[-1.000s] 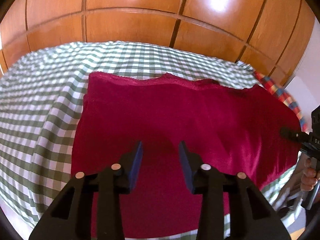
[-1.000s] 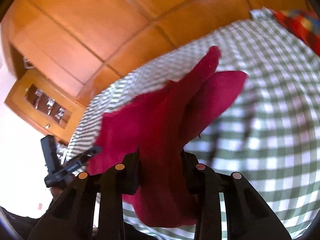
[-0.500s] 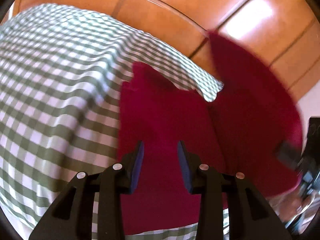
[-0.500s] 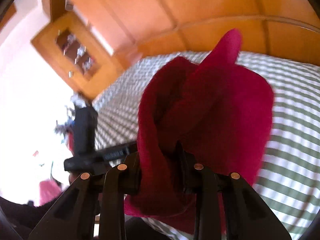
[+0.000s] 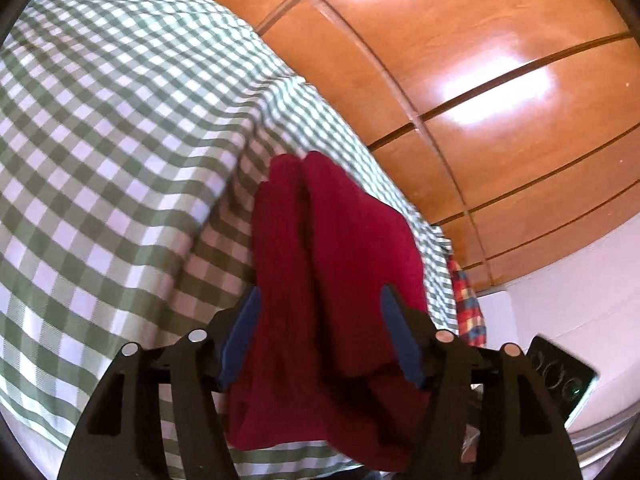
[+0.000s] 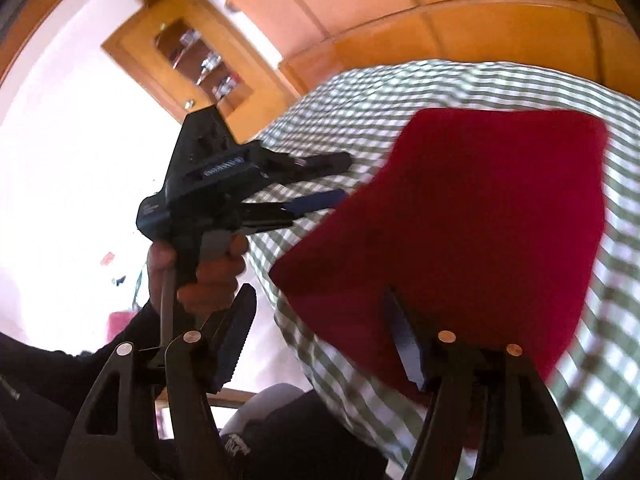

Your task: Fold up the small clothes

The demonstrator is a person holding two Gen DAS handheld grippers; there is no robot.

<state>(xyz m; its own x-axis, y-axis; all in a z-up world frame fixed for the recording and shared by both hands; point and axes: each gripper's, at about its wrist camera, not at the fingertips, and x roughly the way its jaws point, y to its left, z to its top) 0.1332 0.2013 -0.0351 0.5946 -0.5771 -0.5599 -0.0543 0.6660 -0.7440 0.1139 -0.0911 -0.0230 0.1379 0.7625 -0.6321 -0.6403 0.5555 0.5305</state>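
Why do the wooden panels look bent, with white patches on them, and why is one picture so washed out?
Left wrist view: the fisheye lens curves the wooden panels, and the white patches are glare. Right wrist view: bright light washes out the left side, and the checked cloth is smeared by motion.

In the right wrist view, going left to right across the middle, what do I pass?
Bright white wall → left gripper, held in the person's hand, its jaws opening with nothing between them → red cloth lying on the green checked tablecloth.
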